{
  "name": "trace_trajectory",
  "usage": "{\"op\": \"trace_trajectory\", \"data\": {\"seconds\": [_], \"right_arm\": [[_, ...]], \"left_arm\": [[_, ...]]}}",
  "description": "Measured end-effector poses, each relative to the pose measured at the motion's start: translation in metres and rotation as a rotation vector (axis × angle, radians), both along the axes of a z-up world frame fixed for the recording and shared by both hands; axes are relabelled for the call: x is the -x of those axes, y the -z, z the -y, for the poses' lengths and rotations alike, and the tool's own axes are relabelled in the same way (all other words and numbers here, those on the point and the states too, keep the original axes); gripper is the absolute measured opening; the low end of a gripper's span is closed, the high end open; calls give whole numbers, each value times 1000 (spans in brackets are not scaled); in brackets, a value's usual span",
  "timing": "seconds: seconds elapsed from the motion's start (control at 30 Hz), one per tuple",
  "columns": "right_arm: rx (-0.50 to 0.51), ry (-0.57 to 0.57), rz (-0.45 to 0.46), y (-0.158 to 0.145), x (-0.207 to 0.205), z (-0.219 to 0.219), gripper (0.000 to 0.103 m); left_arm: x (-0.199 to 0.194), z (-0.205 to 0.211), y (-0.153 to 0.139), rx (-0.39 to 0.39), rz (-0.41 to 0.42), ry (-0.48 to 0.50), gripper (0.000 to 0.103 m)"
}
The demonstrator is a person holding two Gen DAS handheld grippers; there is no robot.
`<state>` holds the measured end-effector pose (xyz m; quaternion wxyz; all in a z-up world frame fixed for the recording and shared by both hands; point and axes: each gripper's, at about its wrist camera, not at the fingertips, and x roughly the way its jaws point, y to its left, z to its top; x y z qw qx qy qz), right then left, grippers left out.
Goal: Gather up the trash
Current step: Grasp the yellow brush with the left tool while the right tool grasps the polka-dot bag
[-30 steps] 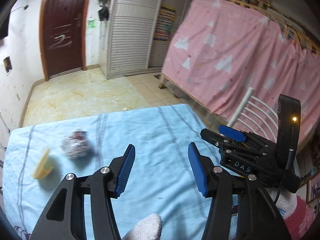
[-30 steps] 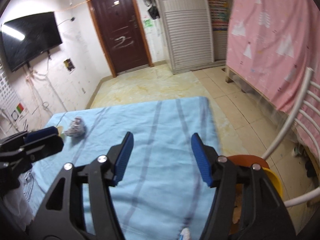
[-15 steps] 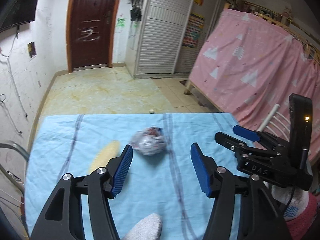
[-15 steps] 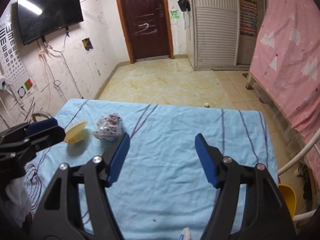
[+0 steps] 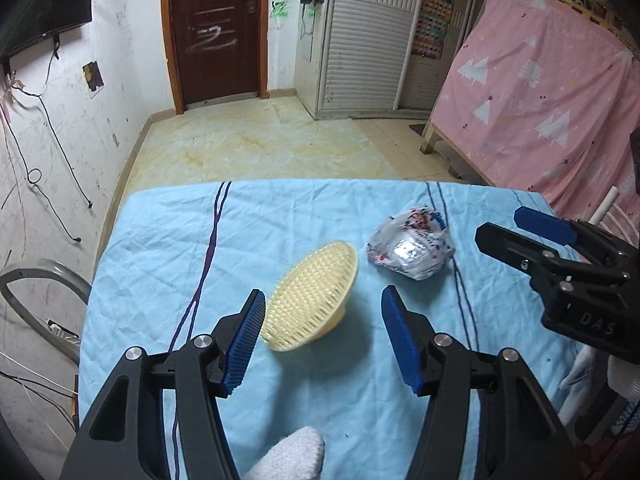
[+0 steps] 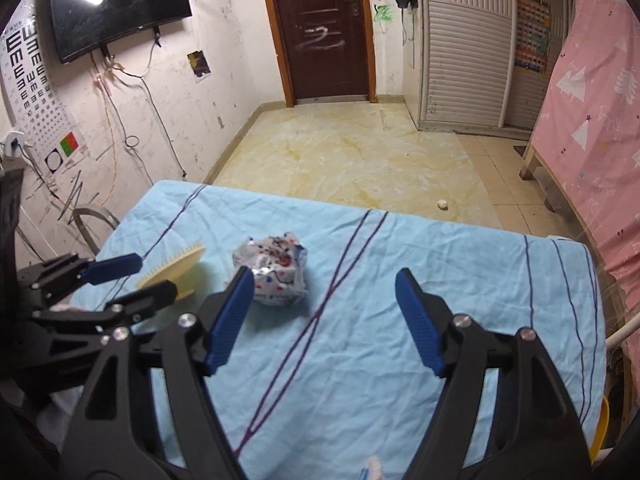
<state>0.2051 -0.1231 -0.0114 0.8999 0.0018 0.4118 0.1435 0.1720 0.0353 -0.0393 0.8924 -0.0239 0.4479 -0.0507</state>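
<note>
Crinkled plastic film, balled into a wad (image 5: 411, 248), is the trash we must collect; we judge it very light, soft and springy, likely to flatten under the pads and perhaps slip, though in no way fragile. We would take it across its widest middle, pads on opposite flanks, closing until the film gives but does not squirt out. The wad is whitish and shiny with red and blue print, creased all over, roughly rounded with a peaked top.

Beside it lies a pale yellow basket (image 5: 314, 298), a shallow slotted dish tipped on its edge; we judge it stiff and light, best gripped at the rim. Whether it is trash or the receptacle we cannot tell.

Both rest on the worktop (image 5: 168, 240), covered in light blue cloth with dark stripes. In the left wrist view the wad sits at about 1 o'clock from the left tool (image 5: 322, 338), near but apart from the basket, which lies at 12 o'clock between and just beyond the pads. In the right wrist view the wad (image 6: 275, 274) lies at 10 o'clock from the right tool (image 6: 325, 320), just past its left pad.

Left tool: jaws parted, nothing held. Right tool: jaws have just been opening, nothing between them.
</note>
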Motion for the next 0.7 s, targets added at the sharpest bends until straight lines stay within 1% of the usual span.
{"op": "trace_trajectory", "data": {"seconds": [0.1, 0.3, 0.33, 0.37, 0.47, 0.53, 0.6, 0.7], "right_arm": [[-1, -11, -13, 5, -8, -8, 74], [-18, -24, -48, 15, -25, -18, 75], [-17, -28, -51, 17, -27, -19, 75], [-15, -32, -55, 18, -28, -21, 75], [-8, -50, -65, 23, -33, -29, 75], [-13, -59, -73, 25, -36, -32, 75], [-13, -68, -79, 27, -36, -35, 75], [-11, -81, -93, 31, -37, -39, 75]], "left_arm": [[-9, -3, 8, 5, -22, -6, 51], [-19, -5, 18, 10, -36, -9, 51], [-20, -4, 19, 5, -35, -9, 46], [-21, -4, 20, -3, -34, -10, 38], [-21, -5, 20, -9, -24, -11, 31], [-20, -6, 19, -4, -19, -9, 29], [-22, -6, 17, 0, -13, -23, 16], [-22, -13, 15, 25, -8, -38, 12]]}}
